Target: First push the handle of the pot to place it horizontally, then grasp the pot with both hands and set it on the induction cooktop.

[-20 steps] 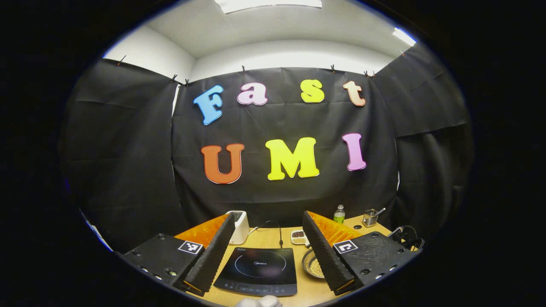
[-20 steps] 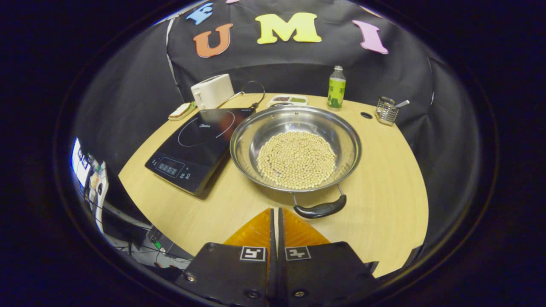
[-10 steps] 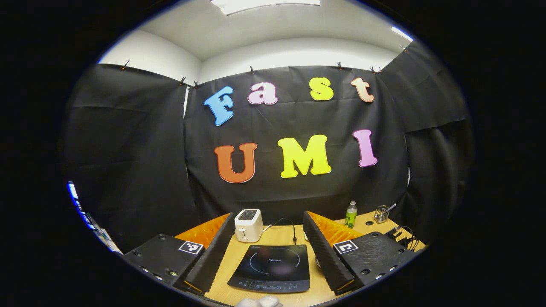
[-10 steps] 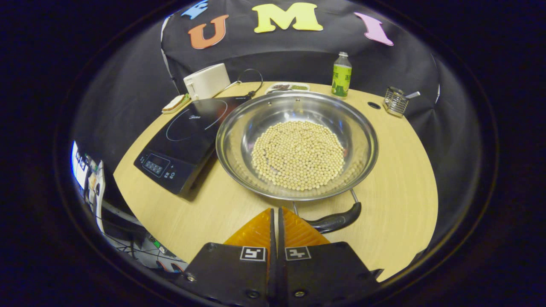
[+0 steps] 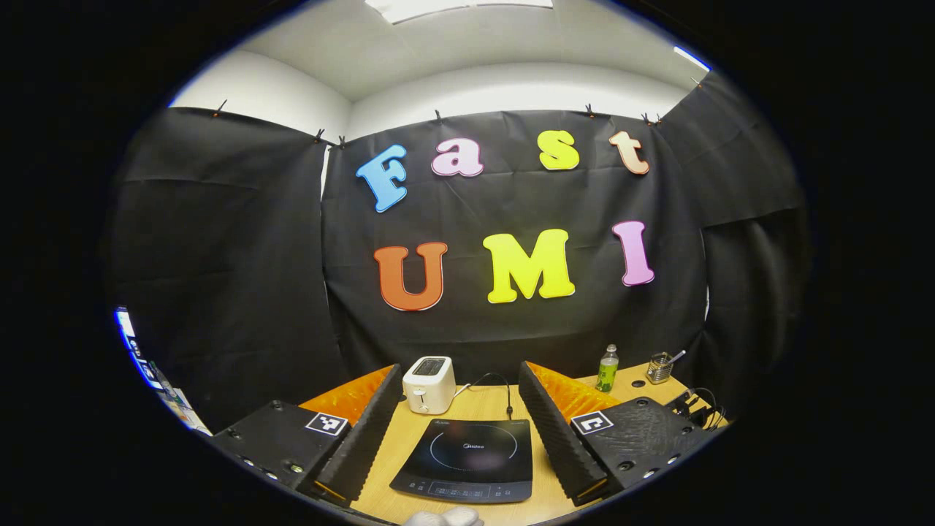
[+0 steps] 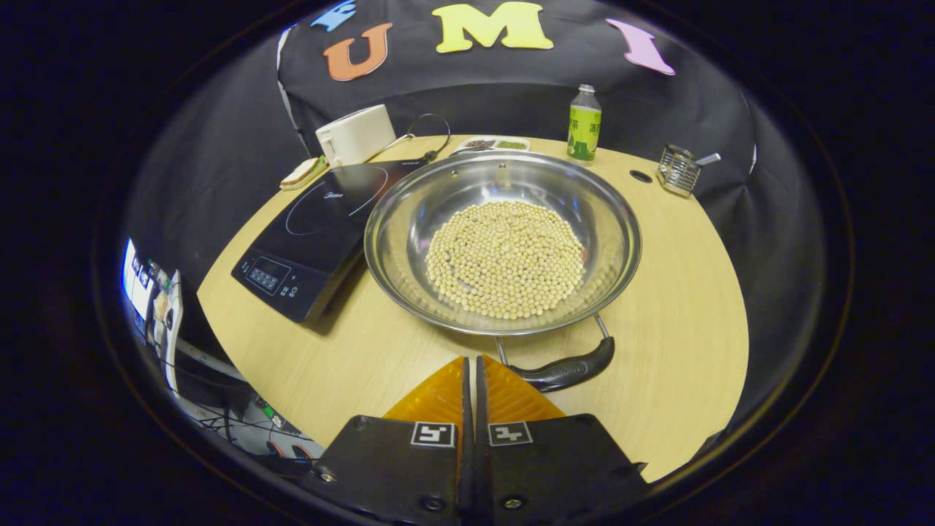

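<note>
A wide steel pot (image 6: 409, 219) holding pale beans sits on the round wooden table (image 6: 679, 307), right beside the black induction cooktop (image 6: 321, 226). The pot's near black handle (image 6: 566, 371) points at me and lies just right of my right gripper (image 6: 471, 359), which is shut with nothing between its orange fingers. In the left gripper view my left gripper (image 5: 462, 380) stands open high above the table's near side, framing the cooktop (image 5: 471, 459) between its fingers.
At the table's far side stand a white toaster (image 6: 356, 134) with a cord, a green bottle (image 6: 583, 123), a divided snack tray (image 6: 495, 144) and a wire holder (image 6: 678, 169). A sponge (image 6: 302, 172) lies left of the cooktop. Cables hang off the left edge.
The right gripper drew closer to the pot's near handle, then held. The left gripper swung left, so the pot slid out of its view and the toaster came between its fingers.
</note>
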Available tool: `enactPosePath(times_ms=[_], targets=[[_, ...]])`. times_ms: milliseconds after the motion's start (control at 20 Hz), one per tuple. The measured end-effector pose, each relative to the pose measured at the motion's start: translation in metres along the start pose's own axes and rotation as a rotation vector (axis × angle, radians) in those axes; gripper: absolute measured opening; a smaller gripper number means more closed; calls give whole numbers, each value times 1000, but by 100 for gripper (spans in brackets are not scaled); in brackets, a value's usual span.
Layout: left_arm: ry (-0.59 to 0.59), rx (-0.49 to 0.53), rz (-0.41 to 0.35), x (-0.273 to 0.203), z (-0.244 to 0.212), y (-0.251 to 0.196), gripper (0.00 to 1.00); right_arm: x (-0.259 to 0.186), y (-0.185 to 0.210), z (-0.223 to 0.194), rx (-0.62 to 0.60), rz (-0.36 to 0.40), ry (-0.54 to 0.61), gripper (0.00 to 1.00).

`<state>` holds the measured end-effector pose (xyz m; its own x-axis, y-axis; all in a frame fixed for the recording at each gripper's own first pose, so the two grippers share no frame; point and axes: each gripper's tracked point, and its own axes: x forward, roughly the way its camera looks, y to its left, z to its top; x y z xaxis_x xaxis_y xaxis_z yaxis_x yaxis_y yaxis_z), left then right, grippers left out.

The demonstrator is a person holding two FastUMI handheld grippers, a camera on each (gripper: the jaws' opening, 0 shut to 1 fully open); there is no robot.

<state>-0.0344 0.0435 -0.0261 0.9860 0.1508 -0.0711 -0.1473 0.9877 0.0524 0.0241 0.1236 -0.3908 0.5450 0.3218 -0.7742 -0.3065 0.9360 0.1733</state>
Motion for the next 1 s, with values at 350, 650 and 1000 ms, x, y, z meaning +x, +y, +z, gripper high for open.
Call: enactPosePath(times_ms=[350,650,1000], targets=[[5,-5,-9,4,-3,-12,95,-2,-20,0,14,-14,6,0],[20,-20,13,8,-5,-17,95,-4,-39,1,-2,-18,8,0],[26,-13,36,9,-3,-37,95,-6,-64,5,-27,-11,18,0]])
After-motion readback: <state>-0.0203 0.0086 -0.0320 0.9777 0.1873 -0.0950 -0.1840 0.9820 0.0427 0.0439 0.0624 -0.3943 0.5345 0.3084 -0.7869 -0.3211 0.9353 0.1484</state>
